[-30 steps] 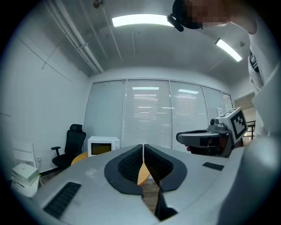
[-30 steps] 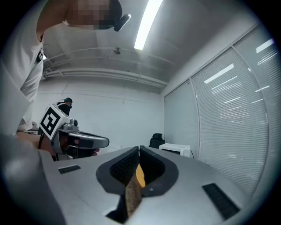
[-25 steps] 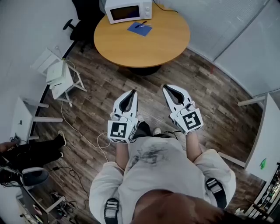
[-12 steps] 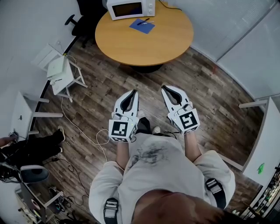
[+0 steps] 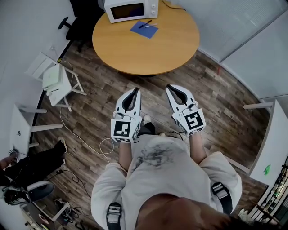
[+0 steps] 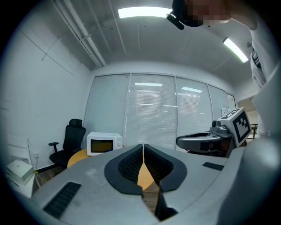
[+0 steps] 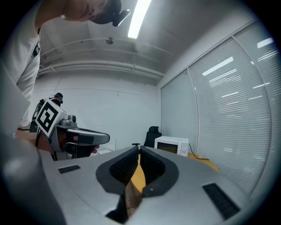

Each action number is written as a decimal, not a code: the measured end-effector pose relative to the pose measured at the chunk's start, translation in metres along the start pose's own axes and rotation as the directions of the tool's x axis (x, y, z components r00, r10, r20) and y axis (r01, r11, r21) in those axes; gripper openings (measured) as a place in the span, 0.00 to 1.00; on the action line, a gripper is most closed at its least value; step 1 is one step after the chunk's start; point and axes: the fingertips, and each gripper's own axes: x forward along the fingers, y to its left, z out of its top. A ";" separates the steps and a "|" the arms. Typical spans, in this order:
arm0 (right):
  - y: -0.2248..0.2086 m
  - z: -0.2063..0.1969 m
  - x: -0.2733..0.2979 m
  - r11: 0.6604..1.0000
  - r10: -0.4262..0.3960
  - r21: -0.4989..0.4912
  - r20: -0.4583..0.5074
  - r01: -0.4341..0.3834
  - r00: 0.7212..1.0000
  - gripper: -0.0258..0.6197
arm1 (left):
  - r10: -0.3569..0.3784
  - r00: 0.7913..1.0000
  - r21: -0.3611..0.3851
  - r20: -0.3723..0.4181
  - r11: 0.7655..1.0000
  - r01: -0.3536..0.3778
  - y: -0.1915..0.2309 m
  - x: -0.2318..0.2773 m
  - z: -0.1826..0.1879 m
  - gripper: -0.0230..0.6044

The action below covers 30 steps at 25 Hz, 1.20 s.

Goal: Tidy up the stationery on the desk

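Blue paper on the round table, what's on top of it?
A dark pen lies on the blue paper, near its far edge. Whatever might be under the paper is covered, so it can't be seen.

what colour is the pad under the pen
The pad is blue; the head view shows it best.

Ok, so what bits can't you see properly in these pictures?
- Pens on the blue pad: too small in the head view to count or tell apart.
- Same pens in both gripper views: the left tongs and right tongs block them.
- Microwave: its back is cut off by the head view's top edge.
- Black chair: dark and partly cut off by that same edge.
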 end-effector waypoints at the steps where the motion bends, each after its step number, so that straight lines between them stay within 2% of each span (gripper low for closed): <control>1: -0.003 0.001 0.008 1.000 -0.007 -0.001 -0.002 0.007 1.000 0.15 | -0.006 1.000 0.000 0.000 1.000 0.006 0.007 0.006 0.001 0.06; 15: -0.023 0.011 0.085 0.994 -0.109 -0.024 -0.048 0.108 0.993 0.15 | -0.099 0.995 -0.027 0.013 0.995 0.099 0.068 0.059 0.009 0.06; 20: -0.038 0.002 0.103 0.995 -0.092 -0.027 -0.052 0.091 0.994 0.15 | -0.102 0.995 -0.032 0.004 0.994 0.102 0.078 0.081 0.005 0.06; 25: -0.058 -0.001 0.130 0.998 -0.058 -0.026 -0.021 0.057 0.998 0.15 | -0.081 0.997 -0.036 -0.006 0.996 0.081 0.092 0.107 0.002 0.06; 30: -0.086 -0.005 0.161 0.999 -0.029 -0.020 -0.036 0.028 0.999 0.15 | -0.061 0.998 -0.040 -0.018 0.997 0.060 0.108 0.143 -0.001 0.06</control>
